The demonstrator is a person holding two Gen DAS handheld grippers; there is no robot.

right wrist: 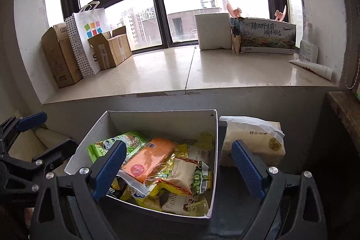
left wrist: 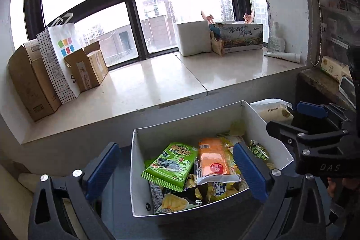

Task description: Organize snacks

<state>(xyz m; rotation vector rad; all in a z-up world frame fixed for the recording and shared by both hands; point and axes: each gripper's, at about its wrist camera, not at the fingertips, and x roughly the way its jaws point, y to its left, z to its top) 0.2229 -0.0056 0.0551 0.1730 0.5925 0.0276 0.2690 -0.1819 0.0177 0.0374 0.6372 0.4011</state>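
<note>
Hovering wide apart, left gripper (left wrist: 175, 168) and right gripper (right wrist: 180, 168) flank snack box (right wrist: 162, 120)

counter (right wrist: 236, 213): dark surface
on it: white snack box (right wrist: 216, 150); pale bag (right wrist: 254, 141) just beside the box

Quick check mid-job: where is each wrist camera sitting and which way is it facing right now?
Left wrist: on the left tool, angled down at the white snack box below the windowsill; the right tool shows at right.
Right wrist: on the right tool, facing likewise; the left tool shows at left.
Shared: box, orange packet, white bag, sill.
</note>
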